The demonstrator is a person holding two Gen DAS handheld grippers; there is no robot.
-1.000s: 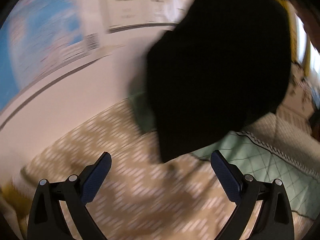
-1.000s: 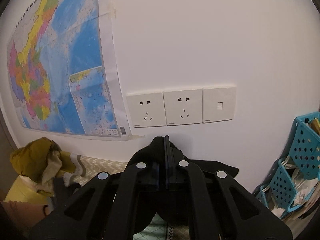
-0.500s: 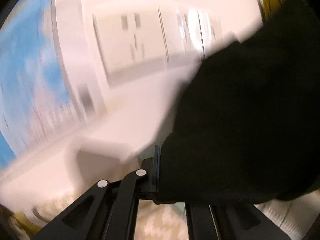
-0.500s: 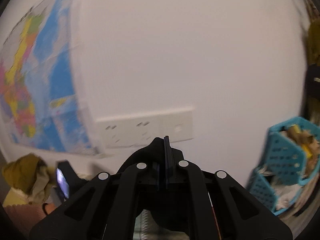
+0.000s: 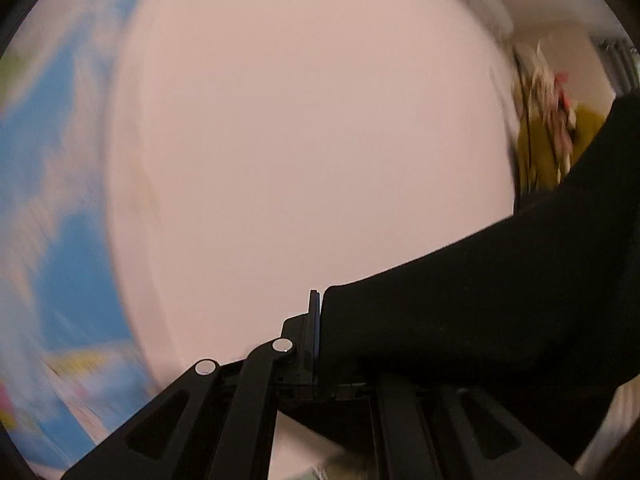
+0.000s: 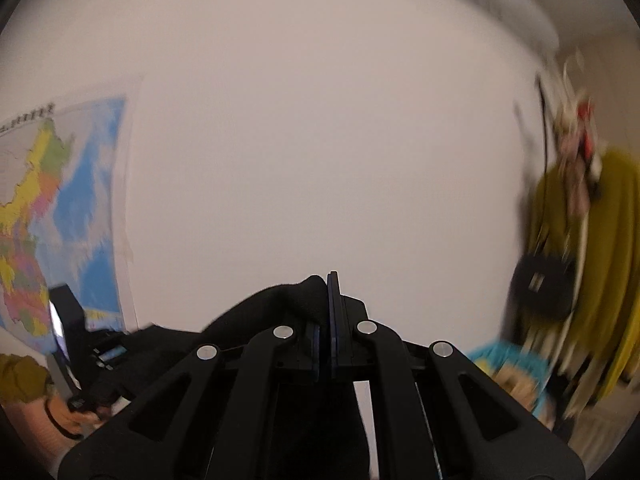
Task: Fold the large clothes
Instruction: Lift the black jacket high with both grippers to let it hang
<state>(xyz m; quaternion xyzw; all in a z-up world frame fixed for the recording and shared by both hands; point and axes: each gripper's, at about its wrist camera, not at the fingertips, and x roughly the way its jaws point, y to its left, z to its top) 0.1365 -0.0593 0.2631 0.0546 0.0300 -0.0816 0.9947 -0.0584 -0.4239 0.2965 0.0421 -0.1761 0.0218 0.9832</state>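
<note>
A black garment (image 5: pixel 500 308) hangs stretched between both grippers, held up in the air facing a white wall. In the left wrist view my left gripper (image 5: pixel 318 308) is shut on one edge of it, and the cloth runs off to the right. In the right wrist view my right gripper (image 6: pixel 330 292) is shut on another edge of the black garment (image 6: pixel 280 304), which drapes away to the left toward the other gripper (image 6: pixel 76 340). The garment's lower part is hidden below both views.
A coloured wall map (image 6: pixel 44 208) hangs at the left. Mustard-yellow clothing (image 6: pixel 600 264) and a small black bag (image 6: pixel 540 288) hang at the right. A blue plastic basket (image 6: pixel 508 364) stands low at the right. The views are motion-blurred.
My left gripper, open a second ago above the bed, closed on the black garment. Both grippers have swung upward; the sockets and bed have dropped out of view.
</note>
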